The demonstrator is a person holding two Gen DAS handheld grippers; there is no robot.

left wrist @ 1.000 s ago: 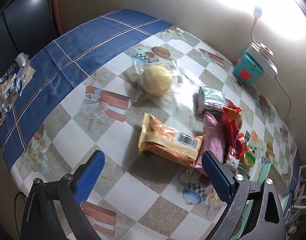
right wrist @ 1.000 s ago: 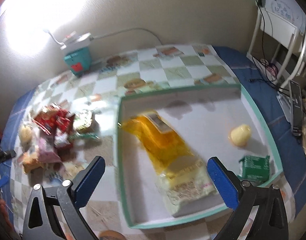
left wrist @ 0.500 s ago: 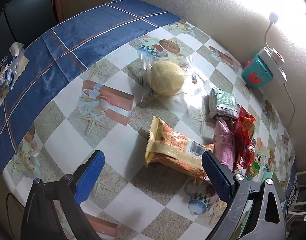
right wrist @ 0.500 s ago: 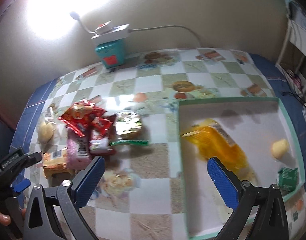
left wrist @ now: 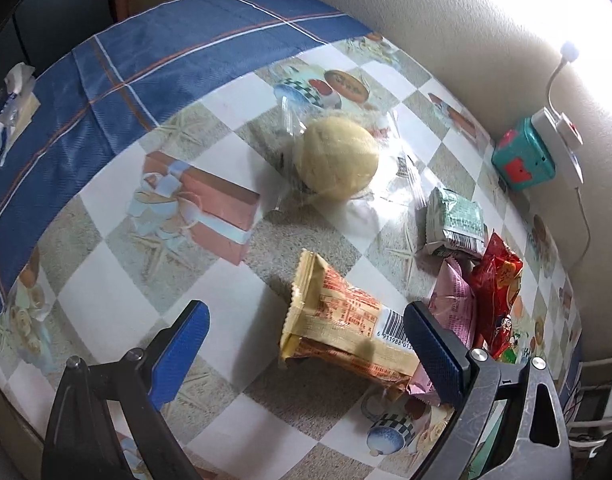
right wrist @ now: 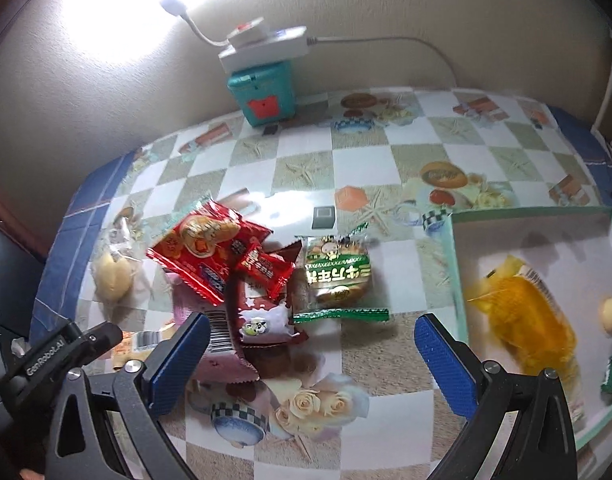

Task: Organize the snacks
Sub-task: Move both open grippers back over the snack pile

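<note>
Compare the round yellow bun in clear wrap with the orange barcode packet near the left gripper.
The bun is round in see-through wrap; the orange packet is long, flat, opaque and printed. The bun lies farther off; the packet lies between the open left gripper fingers. Both rest on the tablecloth, outside the tray.

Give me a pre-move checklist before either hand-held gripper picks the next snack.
1. Left hand-held gripper open, empty: ok.
2. Right hand-held gripper open, empty: ok.
3. Orange barcode packet between the left fingers: not ok, its right end is hidden behind the right finger.
4. Green snack pack lying alone, reachable by the right: ok.
5. Tray has free floor: ok, beside the yellow bag.
6. Grippers clear of each other: cannot tell, the left body shows close at the right view's edge.
</note>
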